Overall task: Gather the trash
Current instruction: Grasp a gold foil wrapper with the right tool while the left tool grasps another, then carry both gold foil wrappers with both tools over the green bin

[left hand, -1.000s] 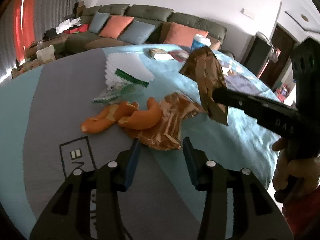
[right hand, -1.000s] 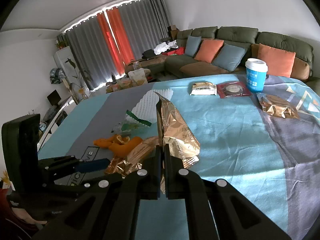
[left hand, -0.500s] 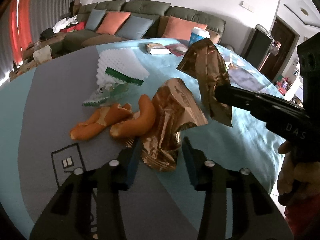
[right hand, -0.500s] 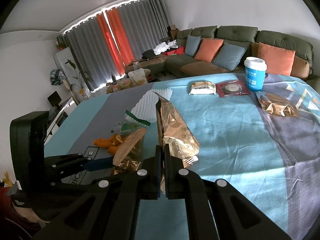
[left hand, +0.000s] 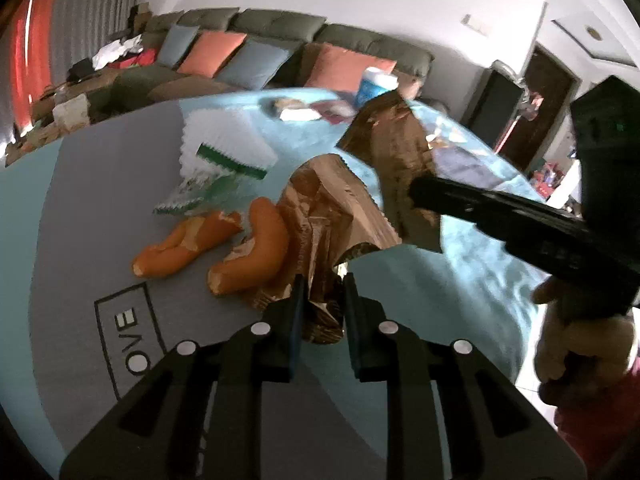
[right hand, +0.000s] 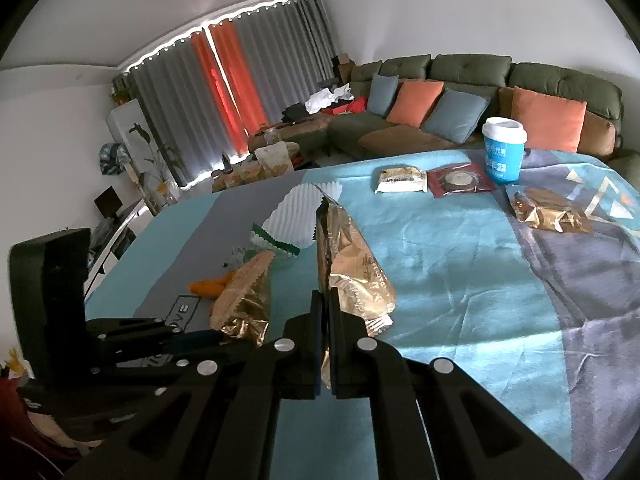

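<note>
Your left jaws had just been closing, and they pinched the crumpled lower end of a gold foil wrapper (left hand: 320,240), so your left gripper (left hand: 322,312) held it with its top standing up off the worktop (left hand: 420,300). Your right jaws were pressed together on the edge of a second gold foil wrapper (right hand: 348,268), and your right gripper (right hand: 325,344) held it upright, clear of the cloth. Just beside the left wrapper lay the orange peels (left hand: 224,248), one curl touching the foil. Behind them sat a clear green-edged wrapper (left hand: 208,188) and a white foam fruit sleeve (left hand: 220,140). Farther back on the cloth were a white snack packet (right hand: 400,178), a dark red packet (right hand: 460,180), a blue cup (right hand: 502,150) and a third crumpled gold wrapper (right hand: 548,210), all well apart from your hands.

By my reading you were mid-collection, with both hands loaded. No bin showed in either view. Your next move called for lifting the left wrapper free without dragging the peel along, then carrying both to wherever the trash goes before returning for the peels.
</note>
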Demonstrator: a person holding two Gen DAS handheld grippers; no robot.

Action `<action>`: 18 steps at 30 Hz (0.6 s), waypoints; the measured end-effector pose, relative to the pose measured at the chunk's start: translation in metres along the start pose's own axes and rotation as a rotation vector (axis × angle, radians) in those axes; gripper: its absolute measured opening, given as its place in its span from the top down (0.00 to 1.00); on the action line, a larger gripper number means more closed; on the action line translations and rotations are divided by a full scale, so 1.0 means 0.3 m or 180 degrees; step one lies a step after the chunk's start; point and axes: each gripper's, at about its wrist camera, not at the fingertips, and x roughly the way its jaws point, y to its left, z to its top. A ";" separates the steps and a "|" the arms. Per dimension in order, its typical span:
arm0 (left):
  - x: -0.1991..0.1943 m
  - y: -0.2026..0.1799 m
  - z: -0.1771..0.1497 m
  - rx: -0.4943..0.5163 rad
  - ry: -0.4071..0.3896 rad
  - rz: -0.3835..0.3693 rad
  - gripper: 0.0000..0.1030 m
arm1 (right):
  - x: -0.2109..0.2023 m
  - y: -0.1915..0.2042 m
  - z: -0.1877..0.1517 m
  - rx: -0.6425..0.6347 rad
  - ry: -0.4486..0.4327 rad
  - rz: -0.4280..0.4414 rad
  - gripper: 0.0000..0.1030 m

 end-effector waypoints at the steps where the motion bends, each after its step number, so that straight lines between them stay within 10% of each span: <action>1: -0.012 -0.005 -0.001 0.0011 -0.0031 -0.0019 0.82 | -0.005 0.001 0.001 -0.0001 -0.0006 -0.0002 0.98; 18: -0.120 0.082 0.025 -0.0477 -0.0288 -0.0681 0.82 | -0.075 0.078 0.023 -0.0121 -0.0089 -0.0107 0.98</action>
